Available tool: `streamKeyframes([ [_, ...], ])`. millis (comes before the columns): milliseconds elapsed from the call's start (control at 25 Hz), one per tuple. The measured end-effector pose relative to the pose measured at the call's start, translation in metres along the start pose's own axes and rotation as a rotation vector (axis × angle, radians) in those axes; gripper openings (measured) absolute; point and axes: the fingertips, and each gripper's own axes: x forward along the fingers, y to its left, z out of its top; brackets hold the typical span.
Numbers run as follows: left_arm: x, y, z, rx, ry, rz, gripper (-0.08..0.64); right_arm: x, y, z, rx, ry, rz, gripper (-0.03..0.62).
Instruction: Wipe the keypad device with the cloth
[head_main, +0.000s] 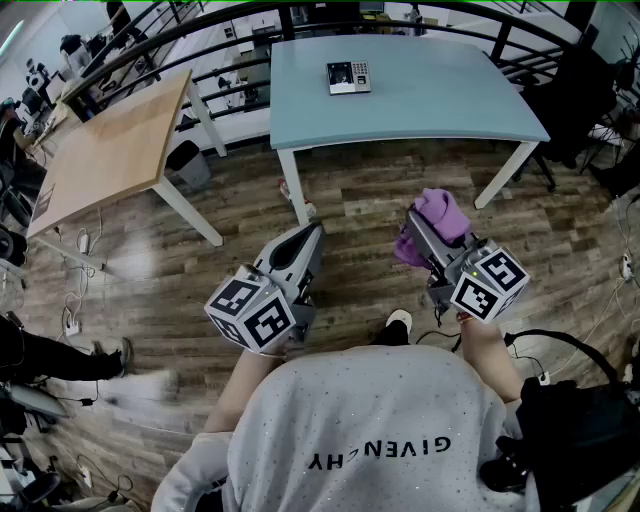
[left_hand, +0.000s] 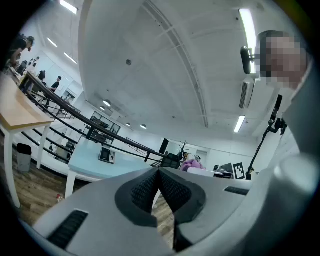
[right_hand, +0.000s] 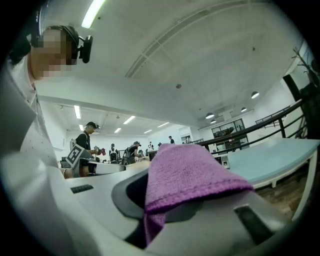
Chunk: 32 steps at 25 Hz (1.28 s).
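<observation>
The keypad device (head_main: 348, 77), dark with a small screen and keys, lies flat on the pale blue table (head_main: 450, 100) far ahead; it also shows small in the left gripper view as the keypad device (left_hand: 106, 155). My right gripper (head_main: 418, 228) is shut on a purple cloth (head_main: 437, 222), which bunches over its jaws and fills the right gripper view as the purple cloth (right_hand: 187, 175). My left gripper (head_main: 312, 232) is shut with nothing in it; its ribbed pads (left_hand: 172, 190) meet at the tip. Both grippers hang above the wooden floor, well short of the table.
A light wooden table (head_main: 110, 150) stands at the left. A dark railing (head_main: 200, 25) runs behind both tables. A bin (head_main: 188, 162) sits between them. Cables and a dark bag (head_main: 585, 430) lie on the floor at the right. Other people work in the background.
</observation>
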Motion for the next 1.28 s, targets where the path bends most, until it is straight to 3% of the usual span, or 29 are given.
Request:
streamKeyframes([
  [400, 0.001, 0.003, -0.008, -0.021, 0.012, 0.009, 0.002, -0.002, -0.01, -0.003, 0.063, 0.002, 0.0, 0.031],
  [560, 0.012, 0.01, -0.003, -0.064, -0.024, 0.012, 0.002, 0.003, -0.032, 0.001, 0.043, 0.005, -0.019, 0.032],
  [840, 0.056, 0.045, 0.028, -0.02, -0.119, 0.062, 0.002, 0.053, -0.097, 0.005, 0.07, 0.03, 0.04, 0.032],
  [1000, 0.108, 0.07, 0.041, -0.034, -0.128, 0.085, 0.002, 0.089, -0.139, 0.009, 0.064, 0.078, 0.104, 0.032],
  [1280, 0.2, 0.1, 0.052, -0.047, -0.112, 0.125, 0.002, 0.138, -0.232, 0.016, 0.04, 0.163, 0.126, 0.032],
])
